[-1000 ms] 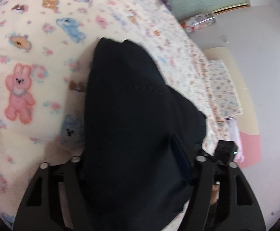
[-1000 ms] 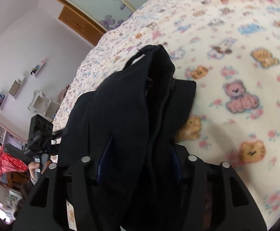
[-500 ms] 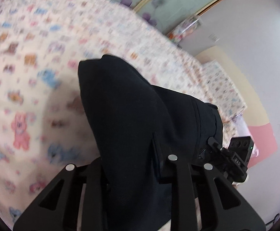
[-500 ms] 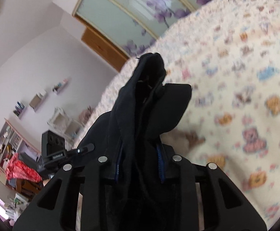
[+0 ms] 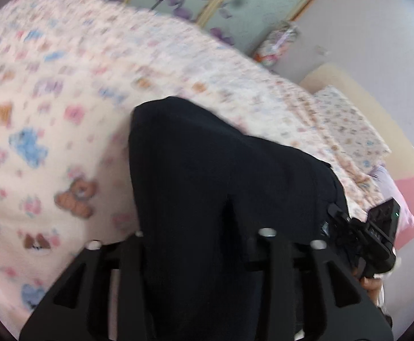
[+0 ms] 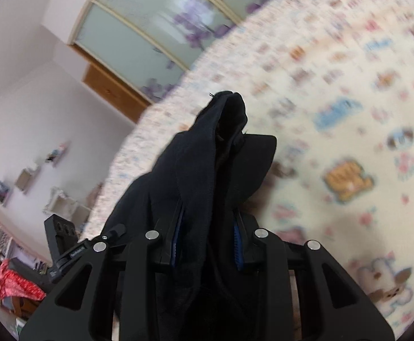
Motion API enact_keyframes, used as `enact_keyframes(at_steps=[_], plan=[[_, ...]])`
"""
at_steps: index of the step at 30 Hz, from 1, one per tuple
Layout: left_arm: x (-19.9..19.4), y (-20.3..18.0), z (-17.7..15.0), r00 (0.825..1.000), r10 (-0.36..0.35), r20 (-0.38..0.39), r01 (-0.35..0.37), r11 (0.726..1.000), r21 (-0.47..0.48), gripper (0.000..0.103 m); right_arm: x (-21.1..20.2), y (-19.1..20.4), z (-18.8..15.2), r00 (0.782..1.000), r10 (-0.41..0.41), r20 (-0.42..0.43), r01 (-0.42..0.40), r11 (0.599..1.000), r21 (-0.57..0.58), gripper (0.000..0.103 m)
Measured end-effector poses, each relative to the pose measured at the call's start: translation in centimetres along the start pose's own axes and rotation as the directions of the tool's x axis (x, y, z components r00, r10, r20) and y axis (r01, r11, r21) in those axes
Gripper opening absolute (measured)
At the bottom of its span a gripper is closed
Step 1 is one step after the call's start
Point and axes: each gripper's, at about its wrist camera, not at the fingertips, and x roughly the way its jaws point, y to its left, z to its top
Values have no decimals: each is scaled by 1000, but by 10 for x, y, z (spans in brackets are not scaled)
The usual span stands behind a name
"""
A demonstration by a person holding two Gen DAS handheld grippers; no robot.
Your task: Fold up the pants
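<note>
The black pants (image 5: 207, 187) hang lifted over a bed with a cartoon-animal blanket (image 5: 45, 130). My left gripper (image 5: 204, 244) is shut on one edge of the pants; the cloth drapes over its fingers and hides the tips. My right gripper (image 6: 207, 241) is shut on the other edge of the pants (image 6: 204, 176), with blue pads showing on each side of the bunched cloth. The right gripper also shows at the right edge of the left wrist view (image 5: 374, 236), and the left gripper at the left of the right wrist view (image 6: 64, 241).
Sliding wardrobe doors with purple flowers (image 6: 155, 28) stand behind the bed. A pillow in matching print (image 5: 346, 125) lies at the bed's right side. Wall shelves (image 6: 27, 176) and a red cloth (image 6: 10, 284) are at the far left.
Both grippers have lifted and tilted up with the pants, so more wall and wardrobe show. The grippers have come closer together, and the pants stay clamped in both.
</note>
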Motion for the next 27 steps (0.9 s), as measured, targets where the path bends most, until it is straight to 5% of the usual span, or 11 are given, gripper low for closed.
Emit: enact_keyframes(at_steps=[7, 10, 13, 16, 18, 20, 23, 27], plan=[[0, 2, -5, 998, 68, 12, -69, 997, 36, 59, 4, -1, -5, 999, -36, 2, 36, 999, 17, 40], [-22, 0, -7, 989, 129, 70, -132, 991, 33, 77, 0, 0, -6, 998, -63, -3, 63, 998, 23, 43], [-55, -4, -9, 966, 195, 172, -209, 976, 68, 84, -8, 7, -6, 996, -86, -9, 86, 996, 7, 43], [-92, -27, -17, 907, 272, 321, -332, 931, 151, 95, -18, 13, -5, 992, -128, 13, 128, 992, -6, 46], [-103, -48, -25, 892, 270, 362, -361, 908, 212, 98, -32, 17, -4, 983, -173, 66, 174, 985, -6, 46], [-101, -70, -35, 897, 272, 349, -377, 883, 281, 99, -55, 29, -3, 970, -179, 163, 188, 981, -42, 46], [-85, -99, -52, 911, 287, 295, -383, 852, 355, 99, -70, 56, -7, 980, -97, 175, 124, 981, -150, 46], [-67, -113, -67, 926, 292, 238, -361, 867, 344, 99, -74, 78, -24, 988, -80, 134, 114, 958, -263, 46]])
